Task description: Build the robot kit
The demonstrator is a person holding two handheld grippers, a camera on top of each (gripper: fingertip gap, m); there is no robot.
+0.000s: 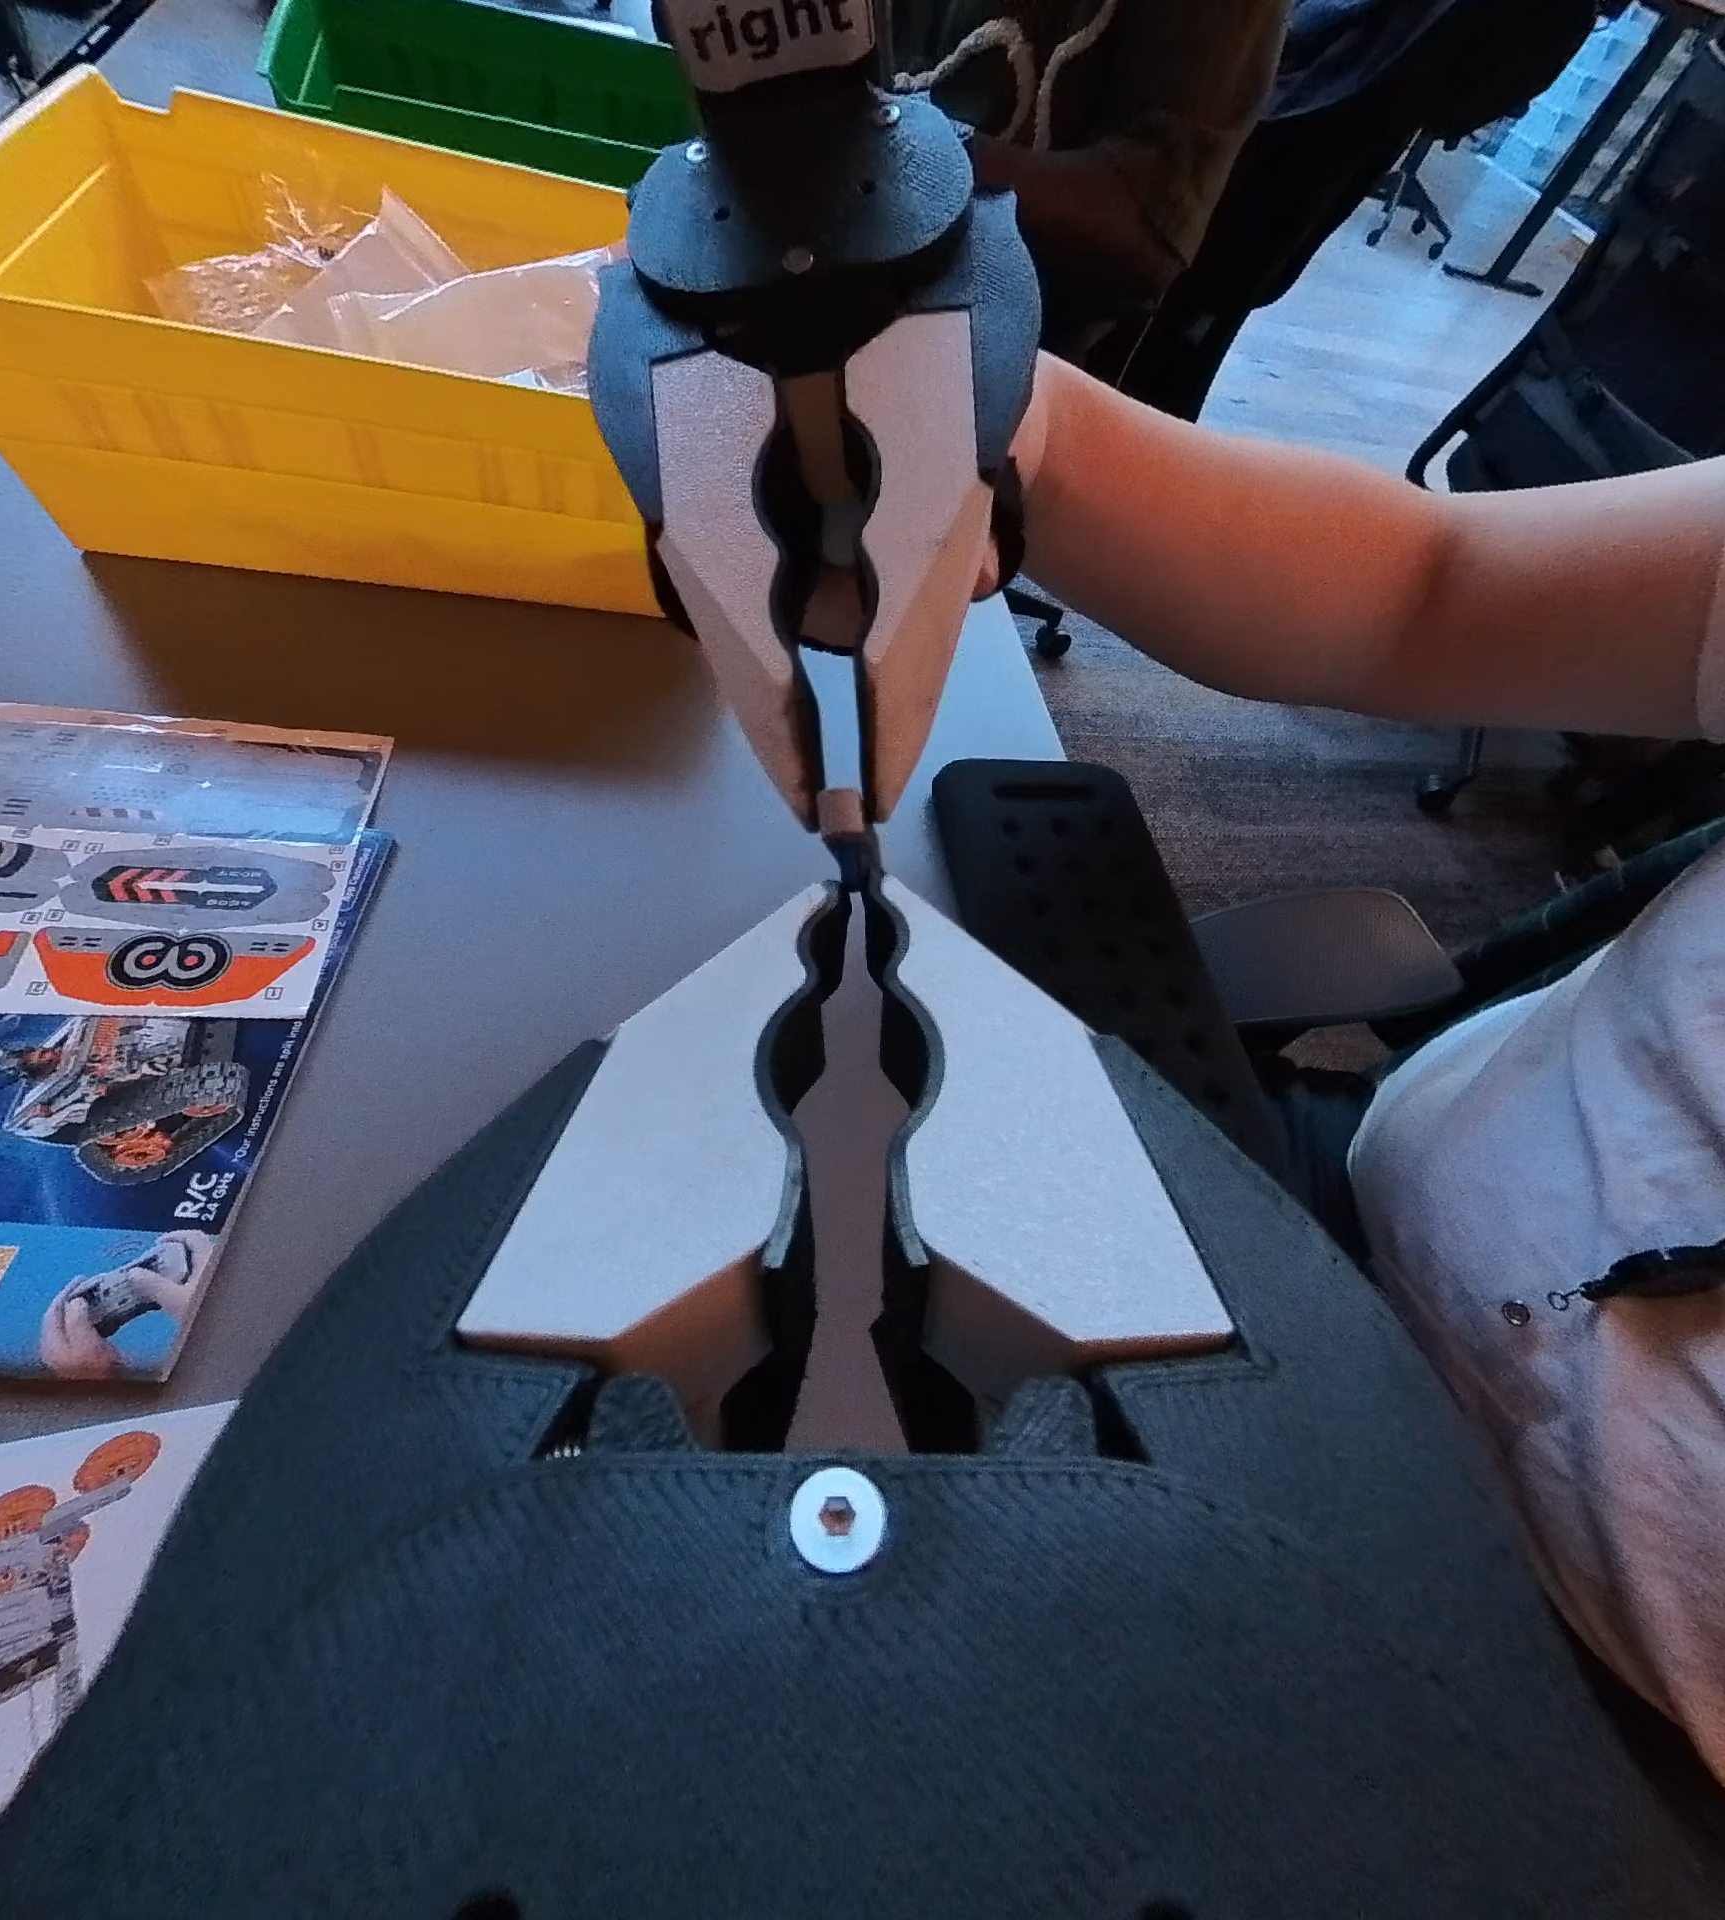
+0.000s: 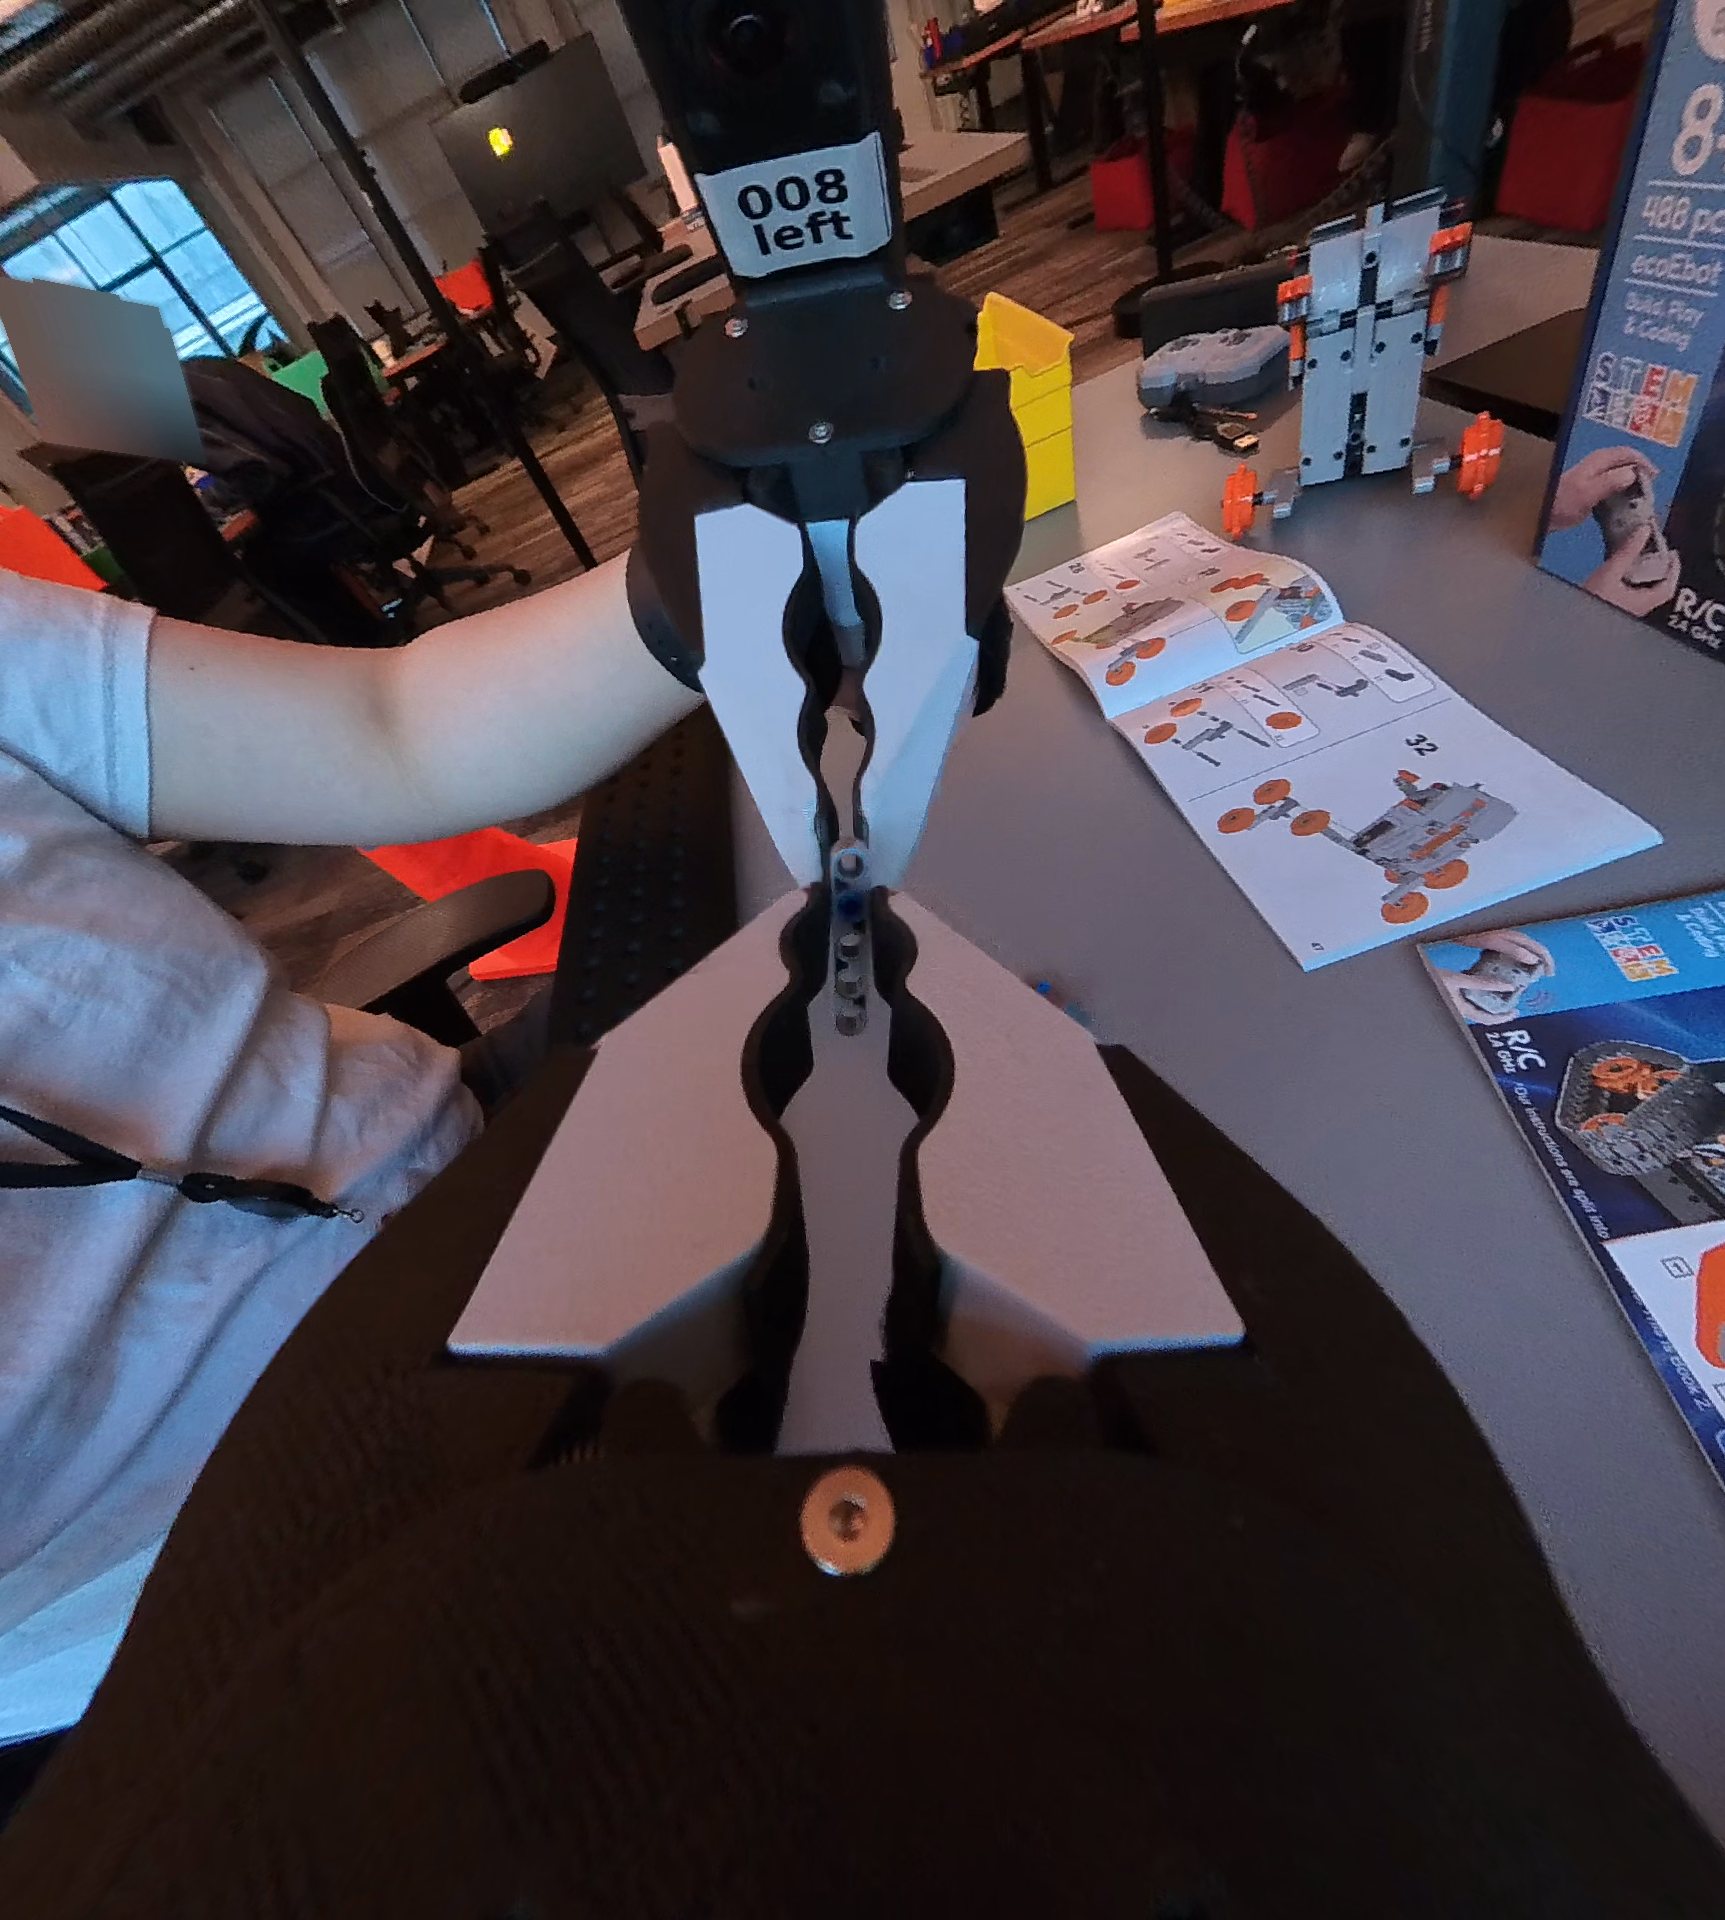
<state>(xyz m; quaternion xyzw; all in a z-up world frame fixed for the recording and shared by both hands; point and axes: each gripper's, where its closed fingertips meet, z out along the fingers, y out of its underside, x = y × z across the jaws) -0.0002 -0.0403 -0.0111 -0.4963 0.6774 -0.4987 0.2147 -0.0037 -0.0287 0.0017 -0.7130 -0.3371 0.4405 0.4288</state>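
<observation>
My two grippers meet tip to tip above the grey table's right edge. My left gripper is shut on a small dark blue pin. It also shows in the right wrist view, coming in from the top. My right gripper is shut on a thin grey beam with holes, which lies lengthwise between its fingers. The blue pin sits at the beam's far end. In the left wrist view the right gripper comes down from the top with the beam's end in its tips.
A yellow bin of clear bags and a green bin stand at the back. A sticker sheet, booklets and an open manual lie on the table. A partly built model, a controller and a box stand farther off. A black chair is beside the table. Less than 4 cm separates the two grippers' tips.
</observation>
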